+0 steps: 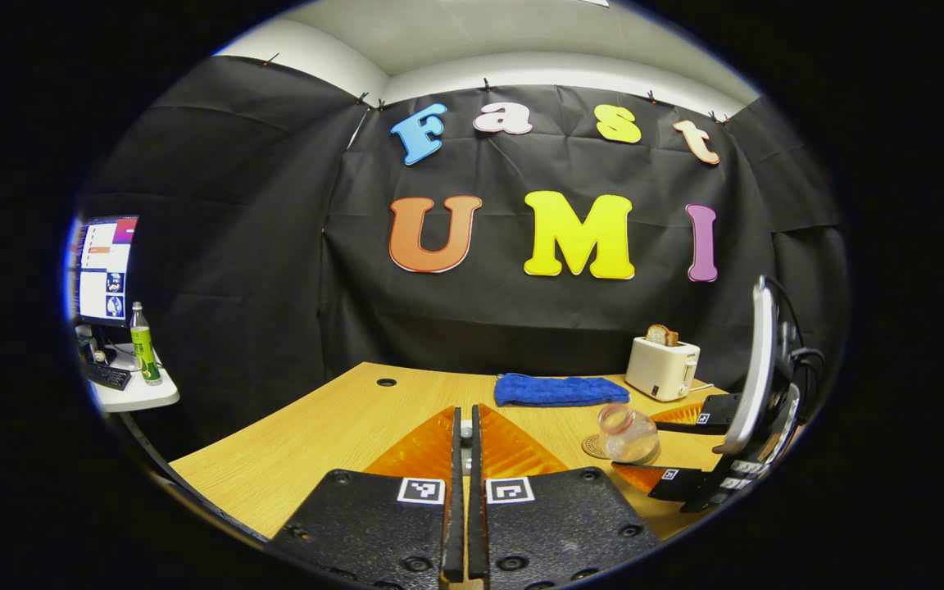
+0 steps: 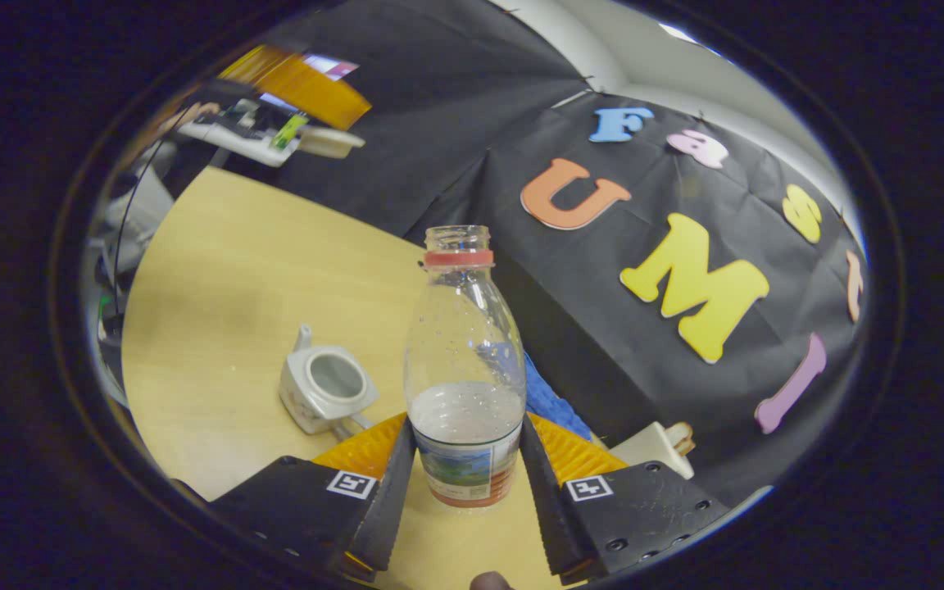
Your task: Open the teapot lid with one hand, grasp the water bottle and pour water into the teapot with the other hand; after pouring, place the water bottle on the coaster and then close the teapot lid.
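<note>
My right gripper (image 2: 465, 426) is shut on a clear water bottle (image 2: 464, 360) that has no cap, a red neck ring and a little water in the bottom. The white teapot (image 2: 324, 389) stands open on the wooden table, left of the bottle. In the left gripper view the right gripper (image 1: 640, 442) holds the bottle (image 1: 628, 434) tilted, mouth toward me, over a round brown coaster (image 1: 592, 447). Whether the bottle touches the coaster I cannot tell. My left gripper (image 1: 465, 414) hangs above the table, its fingers nearly together on a small pale piece, the teapot lid (image 1: 465, 428), mostly hidden.
A blue cloth (image 1: 560, 389) lies at the back of the table (image 1: 316, 434), with a cream toaster (image 1: 663, 369) holding bread to its right. A side shelf at far left carries a monitor (image 1: 103, 270) and a green bottle (image 1: 144, 356).
</note>
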